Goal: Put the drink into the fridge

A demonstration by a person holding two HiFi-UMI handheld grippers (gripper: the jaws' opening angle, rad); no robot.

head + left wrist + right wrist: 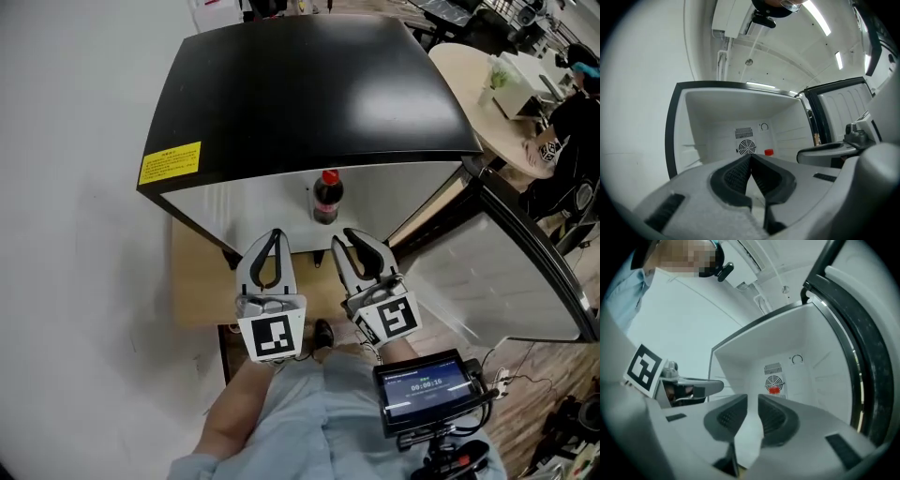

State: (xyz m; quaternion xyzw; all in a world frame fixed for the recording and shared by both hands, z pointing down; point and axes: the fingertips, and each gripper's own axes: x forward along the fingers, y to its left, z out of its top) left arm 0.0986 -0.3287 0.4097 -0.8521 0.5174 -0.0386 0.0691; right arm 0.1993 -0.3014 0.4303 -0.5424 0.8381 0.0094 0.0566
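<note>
The drink [326,196] stands upright inside the open fridge [309,84], long axis vertical, cap on top. It lies at about 12 o'clock from my right tongs [342,236], near but apart, and at about 1 o'clock from my left tongs [274,232], slightly farther. The right tongs stand a little parted with nothing between them; the left tongs are closed tip to tip, empty. The head view shows the whole bottle, while the gripper views catch only its red cap [774,390] by the fan grille [774,381]. I judge the door [506,272], at 3 o'clock, comes next.
</note>
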